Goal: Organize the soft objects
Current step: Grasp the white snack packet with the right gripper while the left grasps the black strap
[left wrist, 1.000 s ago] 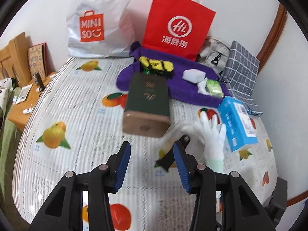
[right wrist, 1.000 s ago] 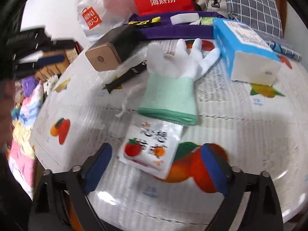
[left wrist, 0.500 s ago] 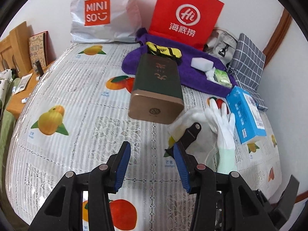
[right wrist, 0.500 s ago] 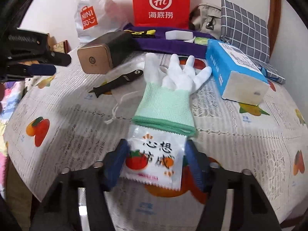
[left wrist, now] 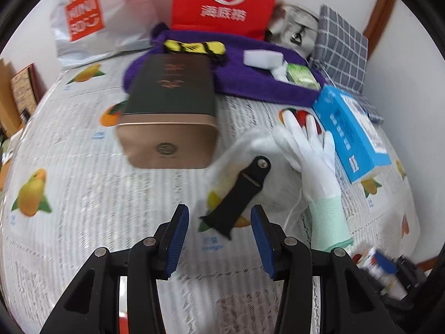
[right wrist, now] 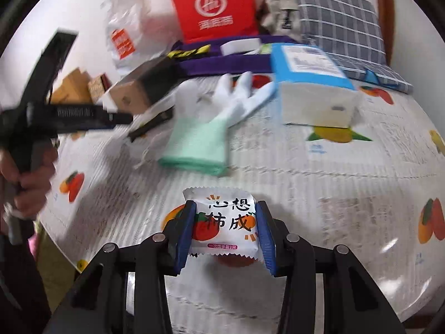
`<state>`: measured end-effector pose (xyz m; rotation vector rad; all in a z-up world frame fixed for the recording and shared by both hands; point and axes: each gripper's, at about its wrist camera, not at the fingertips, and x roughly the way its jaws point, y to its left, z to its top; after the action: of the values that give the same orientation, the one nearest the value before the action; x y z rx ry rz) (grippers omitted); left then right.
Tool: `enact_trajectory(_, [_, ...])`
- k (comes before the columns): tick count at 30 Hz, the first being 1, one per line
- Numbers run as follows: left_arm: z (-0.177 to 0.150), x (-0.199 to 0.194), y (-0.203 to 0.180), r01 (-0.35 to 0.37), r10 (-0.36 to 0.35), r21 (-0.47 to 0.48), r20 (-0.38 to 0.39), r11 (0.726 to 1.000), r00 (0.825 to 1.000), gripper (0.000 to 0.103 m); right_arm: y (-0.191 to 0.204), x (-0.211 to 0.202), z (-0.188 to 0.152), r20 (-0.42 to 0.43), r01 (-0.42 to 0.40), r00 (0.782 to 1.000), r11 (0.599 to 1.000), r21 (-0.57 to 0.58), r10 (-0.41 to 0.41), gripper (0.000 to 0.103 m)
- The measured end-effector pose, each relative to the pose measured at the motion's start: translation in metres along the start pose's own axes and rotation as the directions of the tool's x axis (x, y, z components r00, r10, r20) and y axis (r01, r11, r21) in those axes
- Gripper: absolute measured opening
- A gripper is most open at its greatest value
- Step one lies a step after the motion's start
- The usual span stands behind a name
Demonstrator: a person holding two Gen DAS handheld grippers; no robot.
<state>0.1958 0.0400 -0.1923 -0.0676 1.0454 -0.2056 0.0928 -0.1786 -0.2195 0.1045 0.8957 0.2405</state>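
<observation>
A white packet [right wrist: 225, 225] with tomato print sits between the blue pads of my right gripper [right wrist: 225, 214]; its jaws are closing and both pads press on the packet's sides. Beyond it a white glove with a mint cuff [right wrist: 211, 128] lies flat on the fruit-print tablecloth [right wrist: 333, 183]. My left gripper [left wrist: 218, 217] is open, low over a black strap [left wrist: 239, 192] whose near end lies between the fingertips, untouched. The strap rests on a white mesh pouch [left wrist: 250, 150] beside the glove [left wrist: 314, 164].
A dark green box with a gold end [left wrist: 169, 111] lies left of the pouch and a blue box [left wrist: 350, 128] right of the glove. A purple towel [left wrist: 256, 83] holds a white sponge [left wrist: 262, 57]. Behind stand a red bag [left wrist: 225, 0], a white bag [left wrist: 91, 19] and checked cloth [left wrist: 342, 44].
My right gripper's jaws have come in from wide apart onto the packet. My left gripper has dropped and moved closer to the black strap, its jaws unchanged.
</observation>
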Motion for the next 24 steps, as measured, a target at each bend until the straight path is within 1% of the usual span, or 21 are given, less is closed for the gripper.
enact_trajectory(3, [0.003, 0.014, -0.011, -0.005, 0.006, 0.050, -0.018, 0.999, 1.000, 0.044, -0.014, -0.001, 0.008, 0.018, 0.041, 0.999, 0.999, 0.002, -0.041, 0.043])
enact_trajectory(5, [0.004, 0.023, -0.017, -0.020, 0.022, 0.084, -0.027, 0.996, 0.999, 0.044, -0.024, 0.003, 0.013, 0.019, 0.072, 0.997, 0.997, -0.009, -0.072, 0.043])
enact_trajectory(6, [0.004, 0.025, -0.020, -0.042, 0.044, 0.107, -0.009, 0.993, 0.999, 0.042, -0.028, 0.005, 0.015, 0.018, 0.082, 0.996, 0.997, -0.013, -0.082, 0.043])
enact_trajectory(7, [0.004, 0.026, -0.023, -0.063, 0.064, 0.129, 0.001, 0.990, 0.998, 0.028, -0.031, 0.007, 0.016, 0.018, 0.091, 0.996, 0.996, -0.016, -0.091, 0.043])
enact_trajectory(8, [0.003, 0.025, -0.026, -0.083, 0.082, 0.155, 0.014, 0.984, 0.997, 0.025, -0.035, 0.010, 0.018, 0.017, 0.100, 0.995, 0.995, -0.022, -0.100, 0.043])
enact_trajectory(10, [0.002, 0.023, -0.025, -0.071, 0.071, 0.158, 0.006, 0.985, 0.997, 0.023, -0.039, 0.014, 0.019, 0.016, 0.104, 0.994, 0.994, -0.031, -0.104, 0.043])
enact_trajectory(13, [-0.005, 0.014, -0.020, -0.044, 0.047, 0.154, -0.015, 0.987, 0.999, 0.021, -0.038, 0.018, 0.022, 0.028, 0.111, 0.994, 0.992, -0.053, -0.110, 0.043])
enact_trajectory(15, [-0.010, 0.010, -0.015, -0.023, 0.028, 0.146, -0.030, 0.989, 0.999, 0.021, -0.037, 0.020, 0.024, 0.032, 0.110, 0.994, 0.991, -0.072, -0.108, 0.043])
enact_trajectory(17, [-0.011, 0.010, -0.013, 0.001, 0.005, 0.139, -0.040, 0.990, 0.999, 0.024, -0.036, 0.022, 0.027, 0.032, 0.114, 0.993, 0.989, -0.091, -0.111, 0.044])
enact_trajectory(18, [-0.010, 0.011, -0.015, 0.012, -0.005, 0.149, -0.044, 0.989, 0.999, 0.032, -0.036, 0.024, 0.030, 0.034, 0.117, 0.993, 0.988, -0.097, -0.114, 0.044])
enact_trajectory(19, [-0.009, 0.013, -0.018, 0.009, -0.003, 0.166, -0.040, 0.986, 0.999, 0.038, -0.037, 0.026, 0.033, 0.036, 0.120, 0.993, 0.988, -0.101, -0.117, 0.044])
enact_trajectory(21, [-0.008, 0.017, -0.025, -0.029, 0.034, 0.189, -0.023, 0.982, 0.999, 0.037, -0.038, 0.029, 0.036, 0.031, 0.119, 0.993, 0.987, -0.104, -0.117, 0.045])
enact_trajectory(22, [-0.008, 0.019, -0.028, -0.045, 0.047, 0.203, -0.004, 0.978, 0.999, 0.028, -0.037, 0.030, 0.038, 0.031, 0.116, 0.993, 0.988, -0.107, -0.113, 0.046])
enact_trajectory(23, [-0.008, 0.019, -0.030, -0.042, 0.042, 0.212, 0.003, 0.976, 0.999, 0.021, -0.038, 0.031, 0.039, 0.030, 0.111, 0.994, 0.988, -0.106, -0.108, 0.048])
enact_trajectory(24, [-0.006, 0.020, -0.030, -0.035, 0.036, 0.208, 0.000, 0.977, 0.999, 0.020, -0.039, 0.032, 0.039, 0.027, 0.107, 0.994, 0.989, -0.106, -0.105, 0.051])
